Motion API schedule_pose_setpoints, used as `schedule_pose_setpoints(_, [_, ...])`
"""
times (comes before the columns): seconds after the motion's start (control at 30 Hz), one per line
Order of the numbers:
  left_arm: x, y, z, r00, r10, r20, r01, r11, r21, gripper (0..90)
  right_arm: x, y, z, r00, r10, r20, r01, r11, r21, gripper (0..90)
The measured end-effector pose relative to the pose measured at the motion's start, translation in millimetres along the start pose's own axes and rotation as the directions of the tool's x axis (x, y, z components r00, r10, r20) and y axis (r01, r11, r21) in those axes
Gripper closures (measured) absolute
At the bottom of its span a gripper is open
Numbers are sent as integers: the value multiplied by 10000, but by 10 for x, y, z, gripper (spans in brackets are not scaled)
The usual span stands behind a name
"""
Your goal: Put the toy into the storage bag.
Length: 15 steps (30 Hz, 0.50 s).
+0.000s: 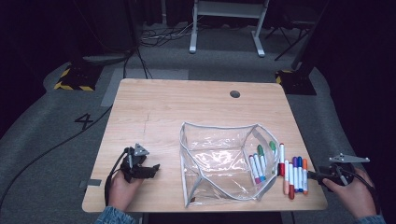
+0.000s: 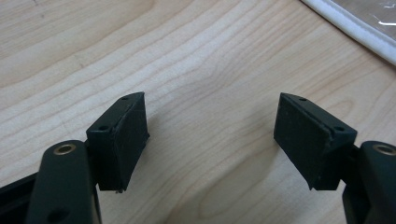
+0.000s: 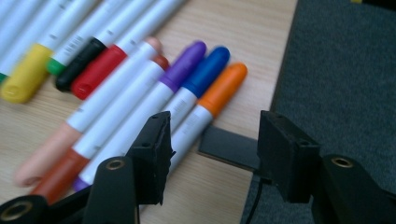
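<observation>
Wooden table (image 1: 154, 107), dark room beyond. Clear pouch (image 1: 219, 161) lies open mid-table; a few markers seem to lie in or behind its right side, the loose markers (image 1: 294, 175) just beside it. Left gripper (image 1: 152, 169) and right gripper (image 1: 315, 176) both gape wide, holding nothing. Packing looks barely begun.

Your high view looks forward and down over the table (image 1: 196, 100); both gripper views sit close above it (sharing its wood).
</observation>
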State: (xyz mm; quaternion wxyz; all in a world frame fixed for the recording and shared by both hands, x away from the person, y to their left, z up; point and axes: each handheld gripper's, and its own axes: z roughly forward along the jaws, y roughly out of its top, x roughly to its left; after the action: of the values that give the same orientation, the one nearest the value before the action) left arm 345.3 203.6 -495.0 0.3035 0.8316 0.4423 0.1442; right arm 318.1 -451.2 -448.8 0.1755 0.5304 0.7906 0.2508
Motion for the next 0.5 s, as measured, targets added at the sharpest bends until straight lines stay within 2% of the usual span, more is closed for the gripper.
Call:
schedule_pose_setpoints(0.13, [-14,-9,24,9997,232,14,-232,9994,-245,238,-23,-42,93,9997,202,-115,-201,9998,92,456])
schedule_pose_setpoints(0.17, [-9,-12,28,9994,349,32,-348,9989,-315,237,-2,-43,137,9990,334,-310,-332,9994,57,456])
schedule_pose_setpoints(0.27, [-10,-35,42,9993,371,100,-365,9978,-557,230,20,-28,169,9987,378,-353,-374,9992,104,456])
schedule_pose_setpoints(0.33, [-5,-71,58,9987,474,169,-457,9948,-906,222,36,-8,203,9992,272,-288,-264,9993,260,458])
schedule_pose_setpoints(0.43, [-17,-77,53,9991,405,89,-396,9951,-905,220,49,11,247,9996,227,-147,-220,9985,492,477])
schedule_pose_setpoints(0.5, [-19,-78,51,9991,410,67,-402,9952,-895,222,62,27,264,10000,50,19,-52,9964,842,519])
